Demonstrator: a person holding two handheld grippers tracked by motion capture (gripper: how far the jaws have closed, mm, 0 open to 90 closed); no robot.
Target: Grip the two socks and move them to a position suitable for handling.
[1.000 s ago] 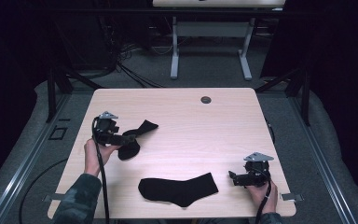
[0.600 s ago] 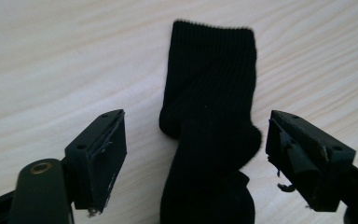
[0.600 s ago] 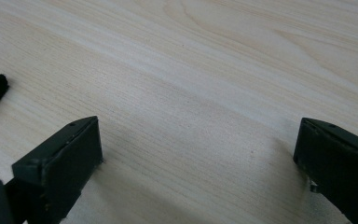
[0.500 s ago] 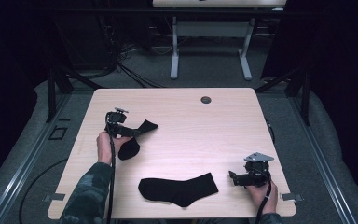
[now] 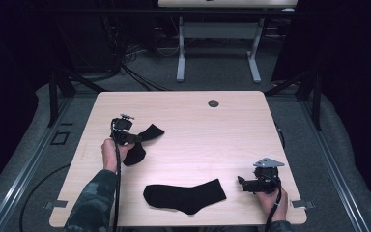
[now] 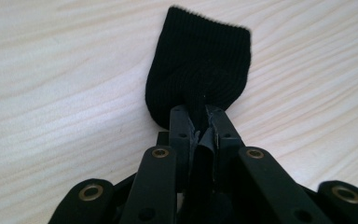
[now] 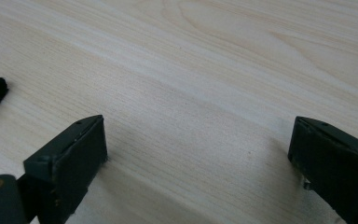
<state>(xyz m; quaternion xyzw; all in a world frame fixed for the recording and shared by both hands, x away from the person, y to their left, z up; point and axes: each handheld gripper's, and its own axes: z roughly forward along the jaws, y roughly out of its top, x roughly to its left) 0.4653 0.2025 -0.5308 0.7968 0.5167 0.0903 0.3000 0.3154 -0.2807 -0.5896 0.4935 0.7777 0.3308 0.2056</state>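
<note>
Pinching black sock [image 6: 200,65], left tongs [image 6: 199,122] clamped; right tongs [image 7: 198,154] wide open, holding nothing; no writing legible.

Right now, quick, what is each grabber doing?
Left gripper: jaws closed, pinching the black knitted sock.
Right gripper: jaws wide open, holding nothing, over the pale wooden table.

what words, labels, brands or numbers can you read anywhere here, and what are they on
None: no readable text in any view.
The pale wooden table, the flat black sock, the black sock pinched in the left claw and the open right claw carry no lettering, labels or numbers.
</note>
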